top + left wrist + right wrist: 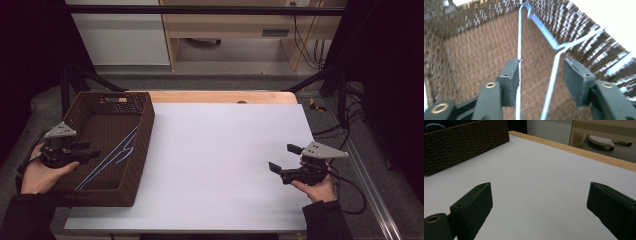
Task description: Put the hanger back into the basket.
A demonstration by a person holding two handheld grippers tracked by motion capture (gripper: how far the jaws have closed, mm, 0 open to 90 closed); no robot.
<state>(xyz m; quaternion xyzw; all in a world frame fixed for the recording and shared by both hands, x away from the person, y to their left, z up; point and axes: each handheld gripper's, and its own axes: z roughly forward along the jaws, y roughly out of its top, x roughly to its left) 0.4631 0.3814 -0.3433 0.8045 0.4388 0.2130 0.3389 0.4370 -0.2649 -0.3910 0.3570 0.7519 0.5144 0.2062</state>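
Observation:
A brown wicker basket stands on the left part of the white table top. Inside it a light blue wire hanger leans against the right wall. My left gripper hovers inside the basket over its left side, jaws open. In the left gripper view the hanger runs past the left jaw, and one wire strand passes between the jaws of the left gripper, not pinched. My right gripper is held low at the table's right, open and empty; its jaws stand wide over bare white surface.
The table's wooden far edge shows behind the white sheet. Black frame posts flank the table, and cables lie at the right. In the right gripper view the basket is far left.

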